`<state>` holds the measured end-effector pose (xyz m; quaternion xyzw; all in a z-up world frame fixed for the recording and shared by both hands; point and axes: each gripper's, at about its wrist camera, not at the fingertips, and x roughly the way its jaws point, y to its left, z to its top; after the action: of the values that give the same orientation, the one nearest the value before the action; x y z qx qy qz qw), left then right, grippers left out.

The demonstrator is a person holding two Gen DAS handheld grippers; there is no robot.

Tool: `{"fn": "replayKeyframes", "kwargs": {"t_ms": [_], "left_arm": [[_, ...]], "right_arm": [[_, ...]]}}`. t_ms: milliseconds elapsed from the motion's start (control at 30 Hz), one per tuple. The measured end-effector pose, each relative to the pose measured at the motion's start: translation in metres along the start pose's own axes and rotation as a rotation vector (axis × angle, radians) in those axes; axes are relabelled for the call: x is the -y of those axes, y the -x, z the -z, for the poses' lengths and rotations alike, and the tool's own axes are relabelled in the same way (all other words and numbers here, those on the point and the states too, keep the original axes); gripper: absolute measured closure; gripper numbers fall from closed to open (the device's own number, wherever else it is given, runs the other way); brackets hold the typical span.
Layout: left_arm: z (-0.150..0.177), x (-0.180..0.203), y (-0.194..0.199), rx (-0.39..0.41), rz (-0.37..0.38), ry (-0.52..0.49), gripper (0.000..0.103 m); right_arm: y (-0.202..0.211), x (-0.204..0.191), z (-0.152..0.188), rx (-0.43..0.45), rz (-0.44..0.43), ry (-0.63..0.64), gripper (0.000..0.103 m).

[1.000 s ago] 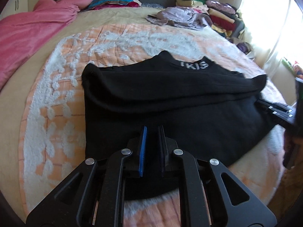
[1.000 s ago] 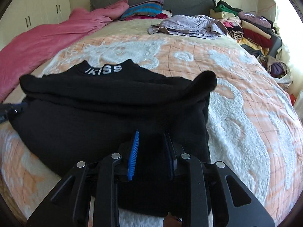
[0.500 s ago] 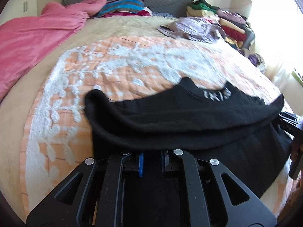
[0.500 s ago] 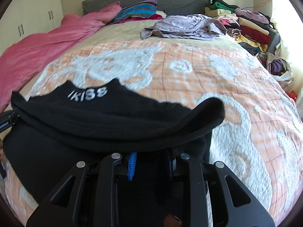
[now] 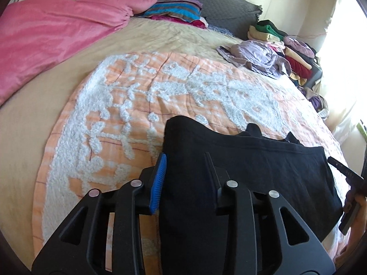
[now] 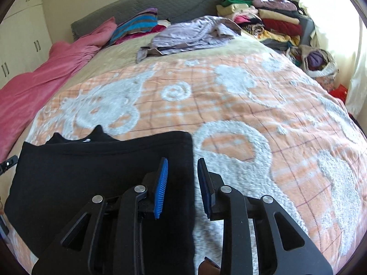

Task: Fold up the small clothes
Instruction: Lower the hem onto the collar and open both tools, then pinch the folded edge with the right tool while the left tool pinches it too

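A black garment (image 5: 252, 160) lies folded in half on the orange-and-white quilt (image 5: 142, 105), with its collar peeking out past the far edge. My left gripper (image 5: 185, 158) hangs over the garment's left edge. Its jaws are opening, and the cloth lies under the gap with the pads off it. In the right wrist view the same garment (image 6: 91, 165) fills the lower left. My right gripper (image 6: 182, 162) straddles its right edge, jaws opening, pads clear of the cloth.
A pink blanket (image 5: 45, 34) covers the bed's left side. A crumpled lilac garment (image 6: 190, 34) lies near the headboard. Piles of folded clothes (image 6: 270, 20) stand at the far right beside the bed. A striped pillow (image 5: 174, 11) rests against the grey headboard.
Both grippers carried the garment's near hem away from me and laid it over the upper half, hiding the white lettering. Both jaws have parted and let the cloth go.
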<state>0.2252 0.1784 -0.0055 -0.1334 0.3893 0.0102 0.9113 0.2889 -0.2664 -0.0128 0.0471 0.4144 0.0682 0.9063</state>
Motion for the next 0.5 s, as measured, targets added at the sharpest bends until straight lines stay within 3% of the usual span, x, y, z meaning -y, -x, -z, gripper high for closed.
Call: {"fn": "replayKeyframes", "kwargs": {"t_ms": [67, 200, 300, 367, 400, 500], "left_arm": [[0.0, -0.004, -0.004, -0.017, 0.01, 0.018, 0.065], [0.006, -0.003, -0.013, -0.065, 0.03, 0.021, 0.067], [0.011, 0.003, -0.016, -0.07, 0.008, -0.003, 0.086], [0.011, 0.005, -0.013, -0.057, 0.008, -0.012, 0.095], [0.01, 0.006, -0.009, -0.044, 0.012, -0.013, 0.097], [0.003, 0.009, 0.008, 0.016, 0.023, -0.025, 0.1]], "right_arm": [[-0.004, 0.005, 0.001, -0.018, -0.025, -0.007, 0.07], [-0.011, 0.007, 0.004, -0.046, -0.11, -0.033, 0.07], [-0.012, 0.006, 0.005, -0.055, -0.142, -0.041, 0.073], [-0.01, 0.004, 0.006, -0.05, -0.166, -0.035, 0.089], [-0.007, 0.003, 0.006, -0.043, -0.163, -0.029, 0.094], [0.007, 0.0, 0.003, 0.007, -0.157, -0.021, 0.095]]}}
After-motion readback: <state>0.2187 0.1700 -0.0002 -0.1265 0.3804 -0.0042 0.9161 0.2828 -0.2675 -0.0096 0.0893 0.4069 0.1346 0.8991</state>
